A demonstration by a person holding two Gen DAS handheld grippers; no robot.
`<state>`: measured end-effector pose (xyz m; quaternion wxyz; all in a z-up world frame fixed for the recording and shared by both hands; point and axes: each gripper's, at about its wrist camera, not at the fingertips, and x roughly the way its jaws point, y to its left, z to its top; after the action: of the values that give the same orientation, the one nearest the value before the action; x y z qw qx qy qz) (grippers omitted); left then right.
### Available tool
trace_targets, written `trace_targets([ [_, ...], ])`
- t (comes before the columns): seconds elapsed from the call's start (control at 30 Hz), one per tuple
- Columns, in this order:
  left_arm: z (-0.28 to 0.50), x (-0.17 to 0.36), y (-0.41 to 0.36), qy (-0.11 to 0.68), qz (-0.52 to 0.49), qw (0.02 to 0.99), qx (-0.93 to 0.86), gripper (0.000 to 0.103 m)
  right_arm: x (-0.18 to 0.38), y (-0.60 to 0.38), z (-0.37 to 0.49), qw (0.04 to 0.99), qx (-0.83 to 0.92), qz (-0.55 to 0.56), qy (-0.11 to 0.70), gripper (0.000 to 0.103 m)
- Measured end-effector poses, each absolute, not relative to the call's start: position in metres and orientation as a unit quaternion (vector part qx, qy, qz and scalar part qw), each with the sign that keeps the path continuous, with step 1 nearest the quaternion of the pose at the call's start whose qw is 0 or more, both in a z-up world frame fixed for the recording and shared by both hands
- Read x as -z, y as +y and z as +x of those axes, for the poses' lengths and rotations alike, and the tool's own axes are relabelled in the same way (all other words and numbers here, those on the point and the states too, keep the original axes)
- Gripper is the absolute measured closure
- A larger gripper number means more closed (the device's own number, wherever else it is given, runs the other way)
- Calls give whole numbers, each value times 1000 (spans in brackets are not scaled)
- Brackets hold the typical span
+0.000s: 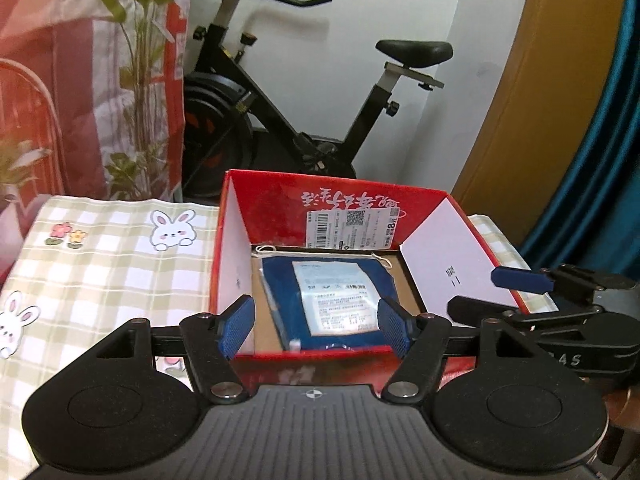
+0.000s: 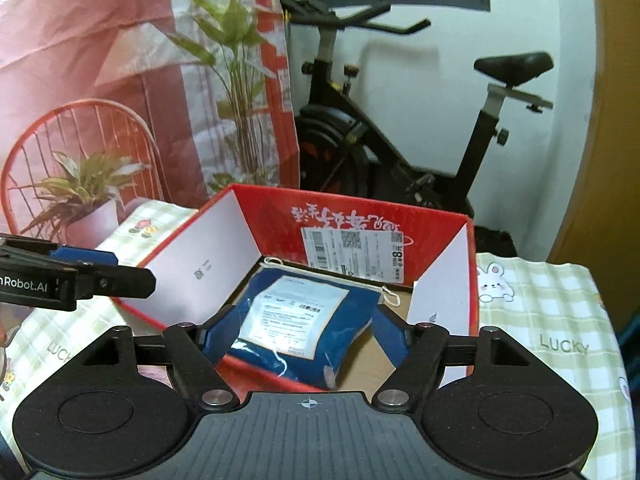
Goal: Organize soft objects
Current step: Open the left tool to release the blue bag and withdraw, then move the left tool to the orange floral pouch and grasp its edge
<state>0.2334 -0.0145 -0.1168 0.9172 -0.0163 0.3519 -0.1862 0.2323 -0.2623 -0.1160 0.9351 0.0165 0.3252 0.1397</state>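
We saw the blue packaged cloth (image 1: pixel 340 304), white label up, lying flat inside the red box (image 1: pixel 340 208) on the checked bunny tablecloth (image 1: pixel 104 256). Left gripper (image 1: pixel 316 326) and right gripper (image 2: pixel 306 338) hung apart, empty. An exercise bike (image 1: pixel 304 92) stood behind.

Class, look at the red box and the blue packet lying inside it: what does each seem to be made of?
Red box: likely cardboard, with flat stiff flaps, white inside and a brown floor, printed glossy red outside. Blue packet: apparently folded blue fabric in clear shiny plastic film, with a white paper label.
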Motion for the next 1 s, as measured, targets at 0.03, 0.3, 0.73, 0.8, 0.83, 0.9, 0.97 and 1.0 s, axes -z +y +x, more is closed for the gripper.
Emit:
trace_targets([
  [0.03, 227, 116, -13, 349, -14, 919, 185, 33, 114, -262, 226, 936, -140, 17, 322, 33],
  [0.3, 181, 123, -5, 337, 1, 926, 172, 33, 112, -255, 169, 943, -147, 10, 297, 33],
  [0.73, 114, 149, 1, 336, 12, 928, 161, 33, 145, -247, 92, 943, -137, 14, 304, 30],
  [0.8, 106, 153, 1, 336, 11, 927, 163, 33, 151, -249, 84, 941, -134, 21, 310, 30],
  [0.83, 103, 155, 1, 338, 9, 927, 165, 33, 154, -250, 80, 940, -133, 26, 313, 30],
  [0.9, 97, 159, 0, 342, 4, 924, 169, 33, 159, -252, 74, 939, -128, 31, 317, 30],
  [0.97, 93, 165, 1, 347, -3, 922, 172, 33, 162, -254, 68, 939, -126, 30, 319, 30],
  [1.0, 90, 168, 1, 349, -5, 921, 173, 33, 164, -254, 66, 939, -125, 29, 319, 30],
])
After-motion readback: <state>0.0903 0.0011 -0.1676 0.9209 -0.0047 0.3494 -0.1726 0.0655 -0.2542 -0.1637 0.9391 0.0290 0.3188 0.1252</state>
